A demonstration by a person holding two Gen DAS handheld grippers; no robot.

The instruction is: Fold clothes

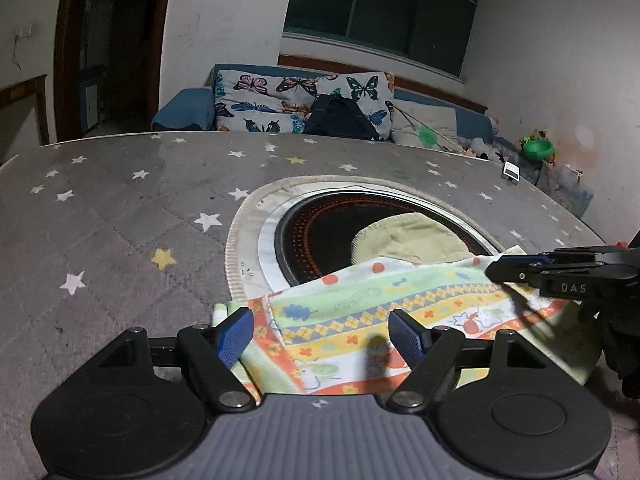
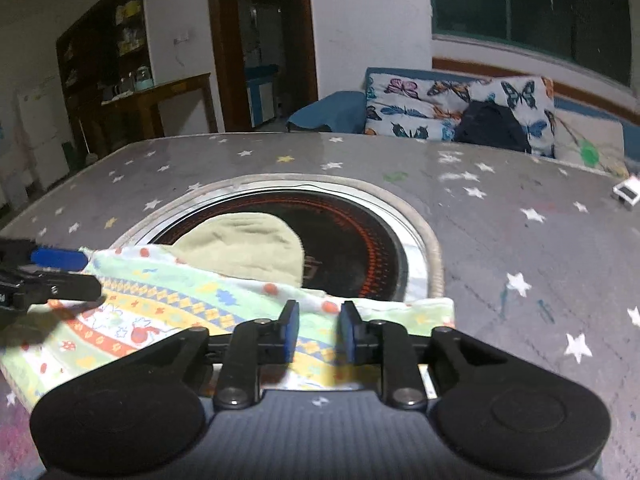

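Observation:
A small patterned garment in green, yellow and orange lies flat on the grey star-print table cover, its far part reaching over the round black cooktop. A plain olive-green part shows beyond the pattern. My left gripper is open, its blue pads over the garment's near left part. The right gripper enters from the right above the garment's far edge. In the right wrist view the garment lies below my right gripper, whose jaws stand a little apart. The left gripper shows at the left.
A sofa with butterfly cushions and a dark bag stands behind the table. A small white box sits near the table's far right edge. Toys lie by the right wall. A doorway and wooden cabinet stand left.

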